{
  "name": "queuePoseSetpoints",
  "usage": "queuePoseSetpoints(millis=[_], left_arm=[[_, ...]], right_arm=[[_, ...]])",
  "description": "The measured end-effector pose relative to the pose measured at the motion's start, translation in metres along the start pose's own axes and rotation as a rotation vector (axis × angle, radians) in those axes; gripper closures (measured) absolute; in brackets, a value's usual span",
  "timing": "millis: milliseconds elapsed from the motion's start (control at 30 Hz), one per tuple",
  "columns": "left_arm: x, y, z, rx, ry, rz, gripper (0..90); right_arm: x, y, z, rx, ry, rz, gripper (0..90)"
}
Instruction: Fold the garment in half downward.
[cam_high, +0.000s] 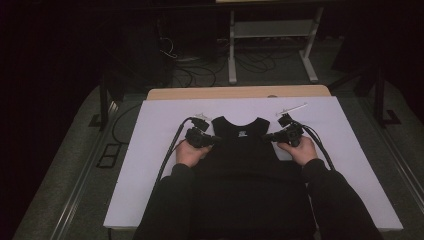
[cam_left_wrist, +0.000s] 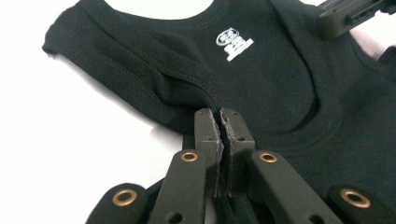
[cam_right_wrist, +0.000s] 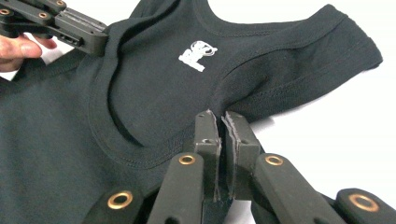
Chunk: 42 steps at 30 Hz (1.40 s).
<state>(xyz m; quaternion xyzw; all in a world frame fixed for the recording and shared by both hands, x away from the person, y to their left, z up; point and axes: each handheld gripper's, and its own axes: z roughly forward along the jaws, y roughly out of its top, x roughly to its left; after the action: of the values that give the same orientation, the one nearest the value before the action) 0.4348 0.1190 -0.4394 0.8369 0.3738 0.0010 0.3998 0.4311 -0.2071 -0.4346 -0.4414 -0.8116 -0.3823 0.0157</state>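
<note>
A black sleeveless top (cam_high: 241, 145) with a small white neck print (cam_left_wrist: 234, 43) lies flat on the white table cover (cam_high: 150, 150), its neck pointing away from me. My left gripper (cam_left_wrist: 219, 112) is shut on the hem of the top's left armhole (cam_left_wrist: 201, 88). On the opposite side, my right gripper (cam_right_wrist: 220, 115) is shut on the right armhole's hem (cam_right_wrist: 233, 100). From above, the left gripper (cam_high: 216, 140) and right gripper (cam_high: 265, 136) pinch the top's two sides just below the shoulder straps. Each gripper view also catches the other gripper at the far armhole.
The white cover spreads wide on both sides of the top. A wooden table edge (cam_high: 240, 92) shows at the far end. A thin light rod (cam_high: 292, 108) lies near the back right. Beyond stand a white frame (cam_high: 272, 45) and floor cables.
</note>
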Motion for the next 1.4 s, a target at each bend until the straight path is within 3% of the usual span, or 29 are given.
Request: queuePoseSetpoints(millis=[67, 367, 700, 900, 1200, 1400], left_arm=[[-0.003, 0.005, -0.004, 0.001, 0.007, 0.017, 85.8], [-0.007, 0.014, -0.016, -0.032, 0.011, 0.023, 85.7], [-0.014, 0.021, -0.036, -0.061, 0.049, 0.048, 85.6], [-0.017, 0.023, -0.045, -0.084, 0.032, 0.030, 85.5], [-0.024, 0.024, -0.058, -0.075, 0.029, 0.065, 85.5], [-0.029, 0.020, -0.063, -0.068, 0.012, 0.065, 85.4]], right_arm=[[0.000, 0.003, -0.004, -0.012, 0.001, 0.004, 83.3], [0.002, 0.007, -0.016, -0.043, -0.003, -0.002, 83.3], [0.012, 0.017, -0.029, -0.062, -0.011, -0.041, 83.2], [0.019, 0.022, -0.038, -0.069, -0.017, -0.064, 83.2], [0.027, 0.023, -0.047, -0.090, -0.004, -0.082, 83.2], [0.036, 0.020, -0.051, -0.094, 0.006, -0.103, 83.2]])
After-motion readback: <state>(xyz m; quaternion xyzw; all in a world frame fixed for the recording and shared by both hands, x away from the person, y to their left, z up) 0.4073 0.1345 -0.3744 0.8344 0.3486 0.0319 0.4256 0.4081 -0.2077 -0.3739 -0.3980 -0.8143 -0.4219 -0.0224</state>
